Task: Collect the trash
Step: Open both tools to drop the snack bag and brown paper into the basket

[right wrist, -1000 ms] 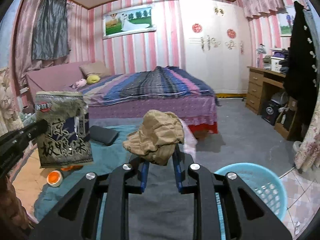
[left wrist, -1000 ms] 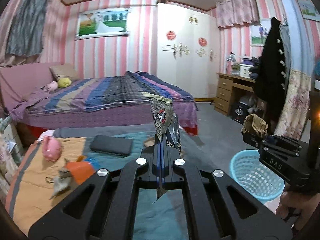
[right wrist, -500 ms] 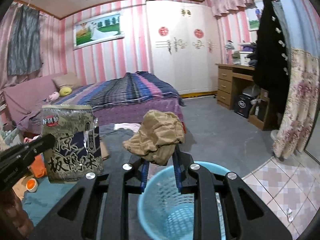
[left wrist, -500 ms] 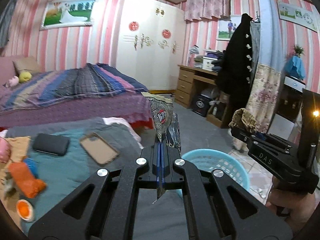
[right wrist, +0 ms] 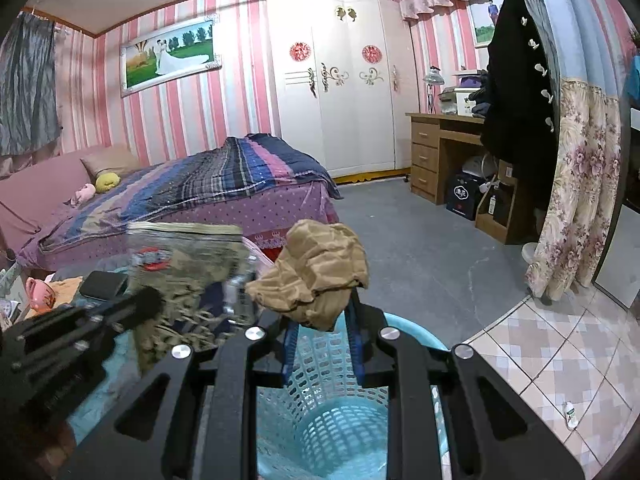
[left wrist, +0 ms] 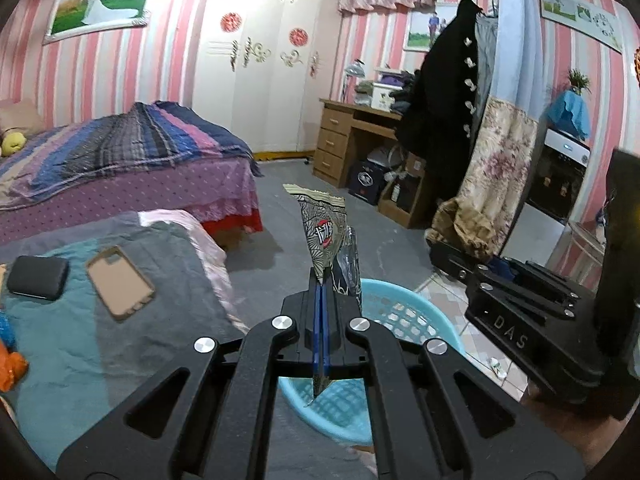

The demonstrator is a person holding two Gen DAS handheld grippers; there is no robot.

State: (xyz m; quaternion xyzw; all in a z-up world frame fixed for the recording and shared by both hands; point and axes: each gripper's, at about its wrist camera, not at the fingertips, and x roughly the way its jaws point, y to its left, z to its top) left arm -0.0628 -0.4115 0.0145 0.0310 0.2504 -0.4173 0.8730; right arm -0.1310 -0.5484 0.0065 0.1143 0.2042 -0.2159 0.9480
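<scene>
A snack wrapper (left wrist: 326,236) is clamped edge-on between the shut fingers of the left hand-held gripper (left wrist: 321,280), held above the blue basket (left wrist: 404,316), whose rim is seen at 5 o'clock of the wrapper. A crumpled brown paper (right wrist: 316,268) is pinched by the right hand-held gripper (right wrist: 321,316), directly over the basket's open mouth. A phone case (left wrist: 119,280) is left lying on the bed at 9 o'clock
</scene>
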